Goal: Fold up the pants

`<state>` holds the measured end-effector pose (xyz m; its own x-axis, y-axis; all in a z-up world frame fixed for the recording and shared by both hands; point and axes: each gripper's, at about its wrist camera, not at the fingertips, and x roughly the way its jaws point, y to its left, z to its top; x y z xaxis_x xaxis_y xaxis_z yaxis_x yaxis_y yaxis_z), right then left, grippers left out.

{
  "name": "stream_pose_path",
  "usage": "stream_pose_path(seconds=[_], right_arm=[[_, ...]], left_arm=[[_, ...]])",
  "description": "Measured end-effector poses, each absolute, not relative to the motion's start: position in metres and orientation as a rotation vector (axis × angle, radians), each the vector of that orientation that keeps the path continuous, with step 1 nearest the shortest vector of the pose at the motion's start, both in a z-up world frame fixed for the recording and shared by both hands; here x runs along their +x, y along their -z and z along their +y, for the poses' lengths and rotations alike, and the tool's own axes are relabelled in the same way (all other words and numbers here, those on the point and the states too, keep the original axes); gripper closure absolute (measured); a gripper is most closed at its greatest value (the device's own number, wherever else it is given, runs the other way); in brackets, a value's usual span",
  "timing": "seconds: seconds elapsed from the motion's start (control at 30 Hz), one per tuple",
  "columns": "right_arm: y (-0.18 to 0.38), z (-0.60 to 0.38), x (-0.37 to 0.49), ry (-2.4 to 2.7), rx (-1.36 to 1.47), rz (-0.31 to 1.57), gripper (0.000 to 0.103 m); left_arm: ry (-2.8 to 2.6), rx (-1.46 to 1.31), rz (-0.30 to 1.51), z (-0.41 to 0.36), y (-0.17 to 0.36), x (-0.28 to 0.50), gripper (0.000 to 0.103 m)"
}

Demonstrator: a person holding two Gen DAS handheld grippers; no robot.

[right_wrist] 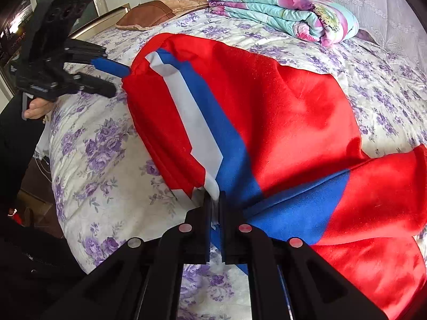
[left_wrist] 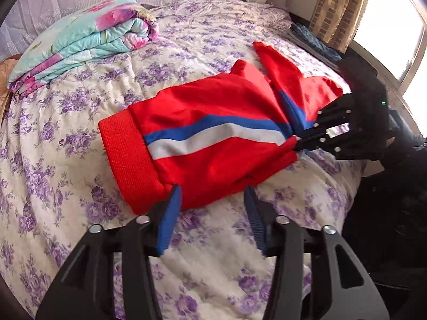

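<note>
Red pants (left_wrist: 213,112) with a blue and white side stripe lie folded over on the floral bed sheet (left_wrist: 66,186), their ribbed waistband (left_wrist: 128,157) on the left. My left gripper (left_wrist: 212,188) stands open at the pants' near edge. Its blue pads (left_wrist: 169,218) straddle the hem without pressing it. At the right, my right gripper (left_wrist: 300,140) is shut on the bunched fabric by the stripe. The right wrist view shows the same pinch (right_wrist: 214,198) on the pants (right_wrist: 280,106), with the left gripper (right_wrist: 120,80) open beside the waistband.
A folded turquoise and pink quilt (left_wrist: 80,40) lies at the back of the bed, with a brown pillow (right_wrist: 165,10) near it. A curtain and a bright window (left_wrist: 387,32) stand on the right. A hand (right_wrist: 36,110) holds the left gripper at the bed's edge.
</note>
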<state>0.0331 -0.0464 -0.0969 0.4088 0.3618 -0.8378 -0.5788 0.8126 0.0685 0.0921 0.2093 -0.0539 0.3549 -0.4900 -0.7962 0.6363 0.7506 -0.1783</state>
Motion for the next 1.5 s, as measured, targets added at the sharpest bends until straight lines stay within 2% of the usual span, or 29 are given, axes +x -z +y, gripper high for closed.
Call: stream_pose_path(seconds=[0.1, 0.2, 0.27, 0.3, 0.37, 0.4, 0.43, 0.5, 0.63, 0.73, 0.8, 0.97, 1.07, 1.17, 1.4, 1.43, 1.47, 1.5], right_arm=[[0.099, -0.050, 0.031, -0.607, -0.224, 0.972, 0.097], [0.101, -0.051, 0.030, -0.606, -0.221, 0.957, 0.095], [0.100, -0.052, 0.029, -0.606, -0.209, 0.952, 0.094], [0.099, -0.053, 0.028, -0.602, -0.202, 0.948, 0.094], [0.097, -0.060, 0.028, -0.585, -0.169, 0.955, 0.089], [0.095, -0.065, 0.026, -0.576, -0.139, 0.967, 0.084], [0.091, -0.073, 0.023, -0.569, -0.109, 0.987, 0.080], [0.077, -0.091, 0.013, -0.566, -0.056, 1.017, 0.059], [0.033, -0.133, 0.010, -0.418, -0.074, 0.978, 0.053], [-0.001, -0.174, 0.049, -0.182, -0.059, 0.982, 0.048], [-0.018, -0.202, 0.090, -0.073, 0.011, 0.999, 0.041], [0.008, -0.241, 0.204, 0.088, 0.129, 1.198, 0.043], [0.041, -0.254, 0.254, 0.261, 0.153, 1.280, 0.057], [0.064, -0.267, 0.279, 0.317, 0.252, 1.331, 0.058], [0.114, -0.267, 0.298, 0.450, 0.120, 1.430, 0.057], [0.113, -0.266, 0.297, 0.448, 0.108, 1.413, 0.059], [0.112, -0.264, 0.296, 0.430, 0.098, 1.407, 0.079], [0.109, -0.264, 0.294, 0.414, 0.079, 1.401, 0.093]], left_arm=[[0.745, 0.090, 0.859, 0.210, 0.023, 0.075, 0.051], [0.620, -0.056, 0.828, 0.189, 0.001, 0.088, 0.035], [0.512, -0.126, 0.892, 0.160, 0.010, 0.108, 0.035], [0.460, -0.159, 0.947, 0.148, 0.022, 0.118, 0.037], [0.392, -0.216, 1.052, 0.129, 0.057, 0.131, 0.054], [0.374, -0.240, 1.122, 0.121, 0.080, 0.136, 0.072], [0.337, -0.254, 1.151, 0.118, 0.097, 0.136, 0.073], [0.307, -0.275, 1.063, 0.120, 0.099, 0.123, 0.073], [0.321, -0.250, 1.002, 0.121, 0.103, 0.114, 0.072], [0.356, -0.279, 0.964, 0.128, 0.106, 0.113, 0.072], [0.362, -0.293, 0.957, 0.130, 0.106, 0.111, 0.072], [0.373, -0.293, 0.947, 0.128, 0.105, 0.110, 0.072], [0.401, -0.327, 0.949, 0.134, 0.106, 0.112, 0.073], [0.437, -0.387, 0.954, 0.142, 0.109, 0.112, 0.073], [0.447, -0.389, 0.954, 0.141, 0.108, 0.111, 0.073], [0.448, -0.389, 0.954, 0.142, 0.109, 0.111, 0.073], [0.450, -0.395, 0.955, 0.142, 0.109, 0.111, 0.073], [0.453, -0.402, 0.956, 0.142, 0.109, 0.111, 0.073]])
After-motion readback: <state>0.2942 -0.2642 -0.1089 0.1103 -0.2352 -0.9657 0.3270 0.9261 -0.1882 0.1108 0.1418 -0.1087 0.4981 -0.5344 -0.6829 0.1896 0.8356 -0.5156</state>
